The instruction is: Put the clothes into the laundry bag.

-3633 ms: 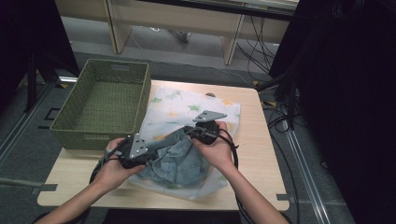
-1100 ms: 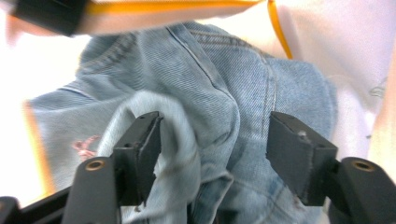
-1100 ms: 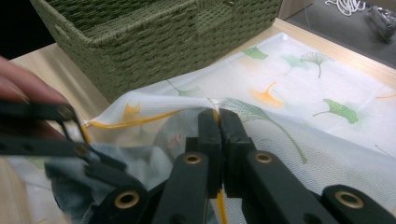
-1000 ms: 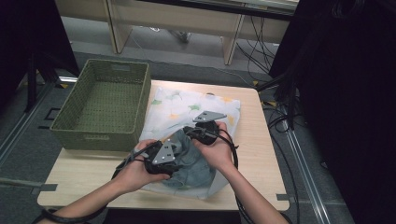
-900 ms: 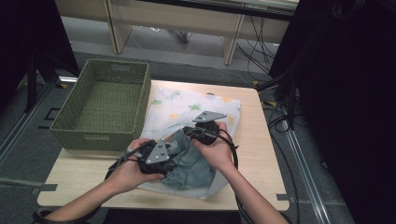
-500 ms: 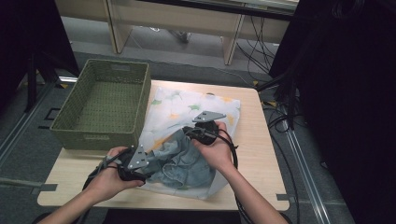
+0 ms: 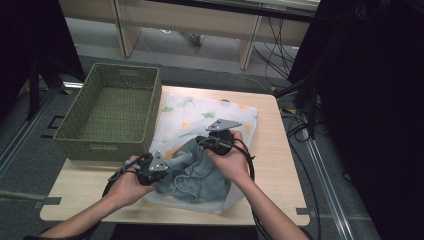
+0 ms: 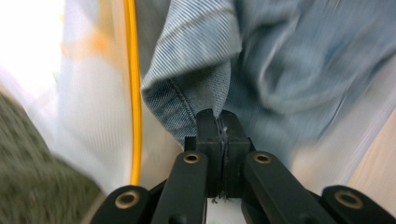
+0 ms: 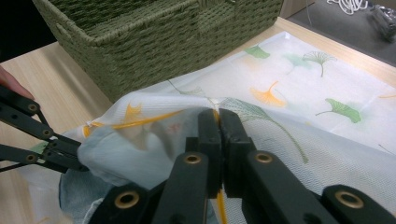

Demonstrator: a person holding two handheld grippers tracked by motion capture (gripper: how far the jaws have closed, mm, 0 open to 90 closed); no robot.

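A white mesh bag point(image 7: 210, 112) printed with green and orange leaves lies on the wooden table point(image 7: 272, 165), with a yellow zip edge point(image 8: 135, 93). A crumpled blue denim garment point(image 7: 197, 172) lies at the bag's near end, partly under the mesh. My left gripper point(image 7: 161, 172) is at the garment's left side, shut on its stitched hem point(image 8: 187, 100). My right gripper point(image 7: 206, 142) sits just beyond the denim, shut on the bag's lifted mesh edge point(image 9: 187, 112). The left gripper point(image 9: 63, 151) also appears low on the left in the right gripper view.
A green woven basket point(image 7: 112, 107), with nothing in it, stands on the table's left side, close beside the bag. Bare wood lies to the right of the bag. Cables point(image 7: 300, 125) hang off the table's right edge, and desk legs stand behind.
My left gripper has drawn back to the left from beside the right gripper, still shut on the denim, spreading it leftward. The right gripper has stayed put on the mesh.
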